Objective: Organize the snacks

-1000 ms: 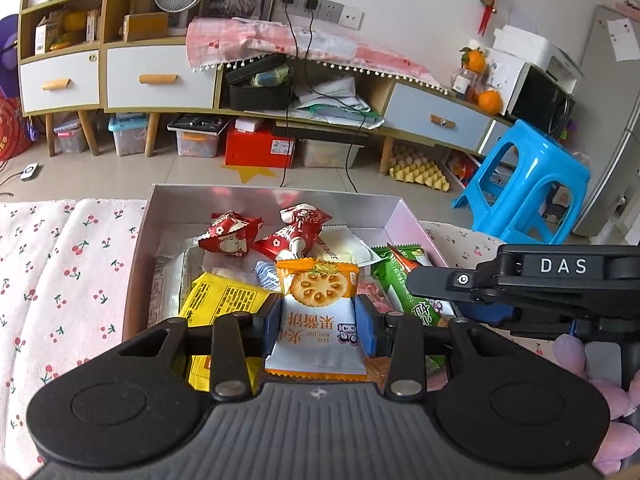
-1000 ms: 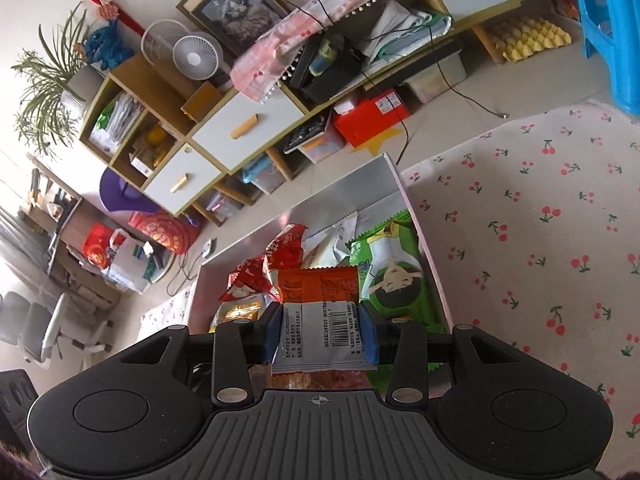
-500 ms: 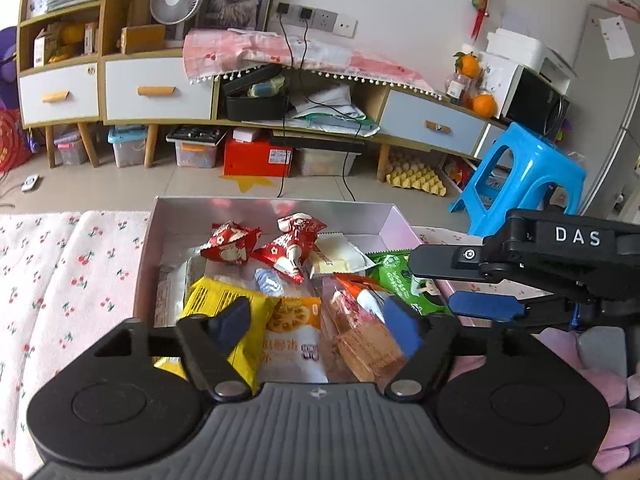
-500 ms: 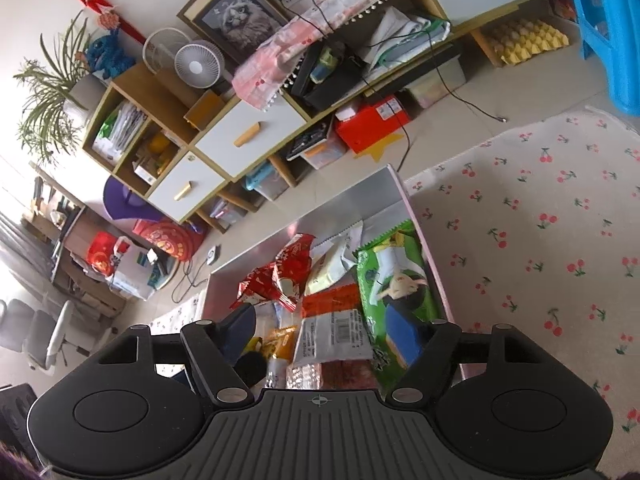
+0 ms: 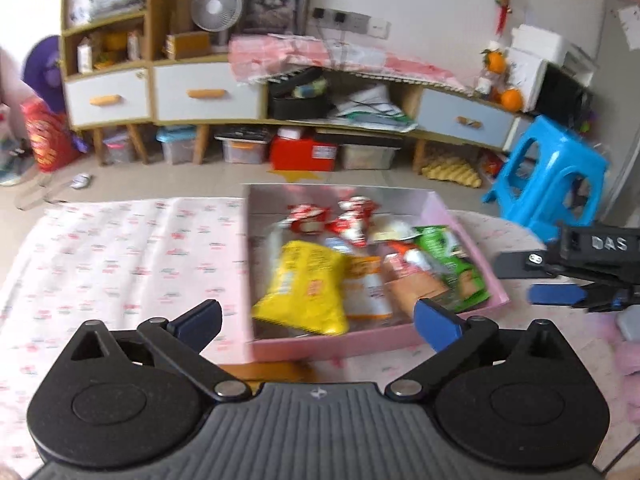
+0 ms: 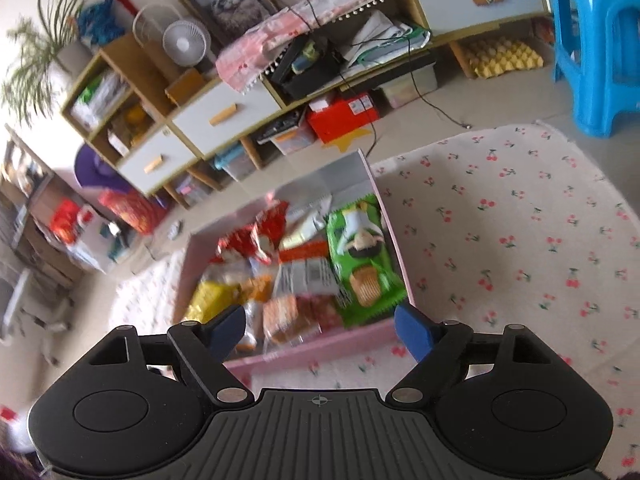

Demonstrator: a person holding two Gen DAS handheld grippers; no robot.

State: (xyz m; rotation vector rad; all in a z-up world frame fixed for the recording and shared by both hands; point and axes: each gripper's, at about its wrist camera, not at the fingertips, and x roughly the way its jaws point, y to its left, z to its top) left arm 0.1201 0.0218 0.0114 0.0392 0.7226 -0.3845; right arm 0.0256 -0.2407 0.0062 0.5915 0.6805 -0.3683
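Observation:
A pink box (image 5: 340, 346) on the cherry-print cloth holds several snacks: a yellow bag (image 5: 304, 288), an orange-and-white biscuit pack (image 5: 366, 284), a green cracker pack (image 5: 452, 264) and red candies (image 5: 308, 214). My left gripper (image 5: 318, 316) hovers above the box's near wall, jaws opening wide, nothing between them. To its right is my right gripper (image 5: 516, 282). In the right wrist view, my right gripper (image 6: 320, 322) is over the near wall of the box (image 6: 320, 350), jaws opening and empty. A barcode-side pack (image 6: 306, 276) lies beside the green pack (image 6: 360, 256).
The cloth (image 5: 132, 256) stretches left of the box, and right of it (image 6: 520, 240) in the right wrist view. Beyond the table are a blue stool (image 5: 548, 172), a low cabinet with drawers (image 5: 208, 92) and floor boxes (image 5: 304, 152). Something soft and pink (image 5: 628, 356) lies at the right edge.
Both grippers were shut on biscuit packs a second ago; both have opened and let go, and the packs lie in the box. Both grippers drew back and up from the box.

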